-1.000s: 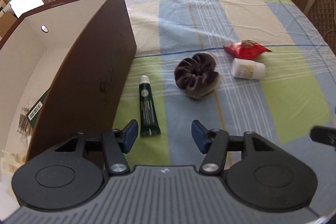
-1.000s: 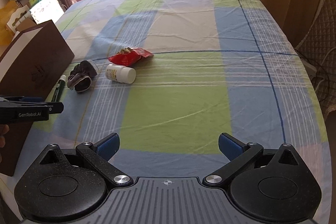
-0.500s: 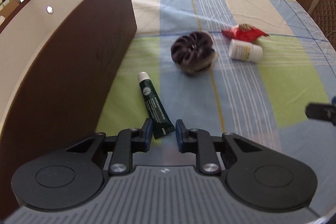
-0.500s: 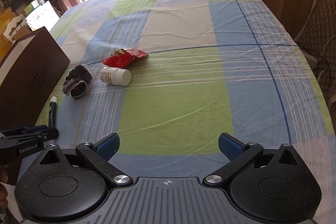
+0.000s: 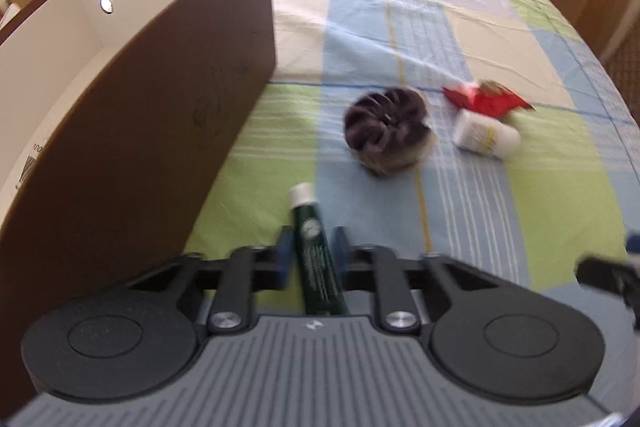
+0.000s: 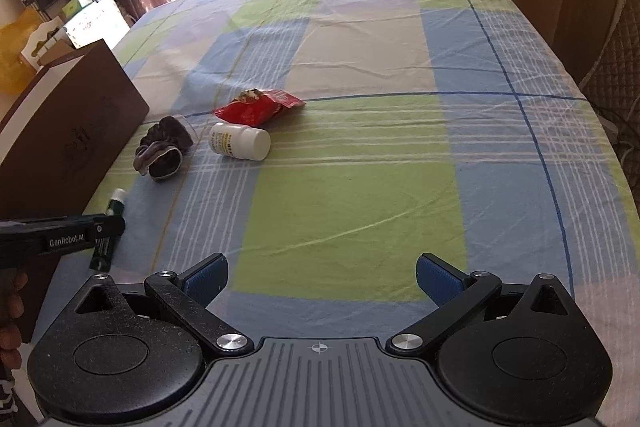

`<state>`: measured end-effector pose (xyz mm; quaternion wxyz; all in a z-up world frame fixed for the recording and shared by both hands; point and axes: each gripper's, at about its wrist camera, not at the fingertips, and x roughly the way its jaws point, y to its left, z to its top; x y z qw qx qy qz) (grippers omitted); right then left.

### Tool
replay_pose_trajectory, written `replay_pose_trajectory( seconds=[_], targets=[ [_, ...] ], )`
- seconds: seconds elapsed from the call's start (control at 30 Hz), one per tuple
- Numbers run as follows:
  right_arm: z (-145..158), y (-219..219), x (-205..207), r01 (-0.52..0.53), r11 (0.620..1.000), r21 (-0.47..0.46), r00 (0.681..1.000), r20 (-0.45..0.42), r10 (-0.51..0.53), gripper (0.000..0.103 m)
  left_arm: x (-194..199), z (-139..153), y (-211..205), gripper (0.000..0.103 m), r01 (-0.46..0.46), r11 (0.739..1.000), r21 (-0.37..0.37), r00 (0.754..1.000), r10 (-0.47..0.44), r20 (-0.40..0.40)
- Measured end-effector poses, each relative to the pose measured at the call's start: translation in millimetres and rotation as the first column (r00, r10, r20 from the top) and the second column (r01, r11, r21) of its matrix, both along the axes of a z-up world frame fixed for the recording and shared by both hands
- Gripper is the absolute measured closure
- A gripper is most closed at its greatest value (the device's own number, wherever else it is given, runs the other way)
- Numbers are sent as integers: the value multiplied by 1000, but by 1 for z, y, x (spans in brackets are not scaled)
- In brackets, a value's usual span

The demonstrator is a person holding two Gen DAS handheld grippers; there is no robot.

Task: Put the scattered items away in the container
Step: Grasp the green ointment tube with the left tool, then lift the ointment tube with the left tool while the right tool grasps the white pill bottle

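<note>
Left hand-held gripper clamps the tube, apparently lifted; right hand-held gripper gapes idle; scrunchie, bottle, packet remain outside the box.

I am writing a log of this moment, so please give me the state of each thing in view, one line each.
Left tongs: shut on the dark green tube.
Right tongs: open, empty.
Dark green tube with white cap: gripped, cap pointing away.
Brown cardboard box: open on top.
Dark purple fabric scrunchie: loose on the cloth.
White plastic bottle: lying on its side, capped.
Red snack packet: lying crumpled.
</note>
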<state>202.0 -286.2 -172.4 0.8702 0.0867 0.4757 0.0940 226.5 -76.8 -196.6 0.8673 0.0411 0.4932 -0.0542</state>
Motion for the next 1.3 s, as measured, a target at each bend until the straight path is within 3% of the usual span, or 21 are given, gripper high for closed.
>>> replay_pose_trajectory(
  seconds=[0.17, 0.33, 0.4, 0.57, 0.63, 0.67, 0.93, 0.97, 1.0, 1.03, 1.17, 1.3],
  targets=[
    [4, 21, 13, -126, 992, 6, 989, 76, 125, 0, -32, 2, 13, 89, 18, 1000, 5, 1000, -18, -8],
    [4, 47, 47, -256, 965, -61, 950, 171, 263, 0, -50, 3, 26, 88, 16, 1000, 13, 1000, -15, -21],
    [-3, 53, 63, -290, 953, -90, 941, 154, 301, 26, -53, 3, 31, 88, 6, 1000, 12, 1000, -5, -28],
    [-18, 65, 80, -347, 923, -167, 919, 137, 370, 27, -53, 1, 38, 87, -9, 1000, 5, 999, 9, -32],
    [-22, 69, 77, -380, 904, -197, 906, 120, 407, 55, -53, 1, 39, 87, -9, 1000, 4, 1000, 9, -29],
    [-24, 71, 76, -399, 893, -207, 900, 97, 425, 75, -53, 0, 39, 87, -8, 1000, 5, 1000, 8, -27],
    [-18, 71, 39, -408, 890, -205, 903, 49, 426, 72, -54, 1, 41, 87, -10, 1000, 0, 1000, 10, -23],
    [-16, 71, 38, -398, 890, -223, 906, 60, 420, 53, -55, 1, 40, 87, -11, 1000, 1, 1000, 11, -22],
    [-13, 72, 39, -377, 895, -239, 909, 90, 407, 26, -55, 1, 40, 87, -12, 1000, 1, 1000, 12, -22],
    [-9, 73, 41, -353, 901, -253, 911, 126, 392, 22, -54, 1, 40, 87, -13, 1000, 1, 1000, 13, -23],
    [-10, 75, 65, -314, 927, -204, 930, 130, 343, 26, -53, 1, 41, 86, -20, 1000, -4, 1000, 20, -24],
    [-23, 83, 81, -312, 925, -218, 939, 78, 335, 57, -50, 1, 40, 85, -23, 1000, -2, 1000, 23, -18]
  ],
)
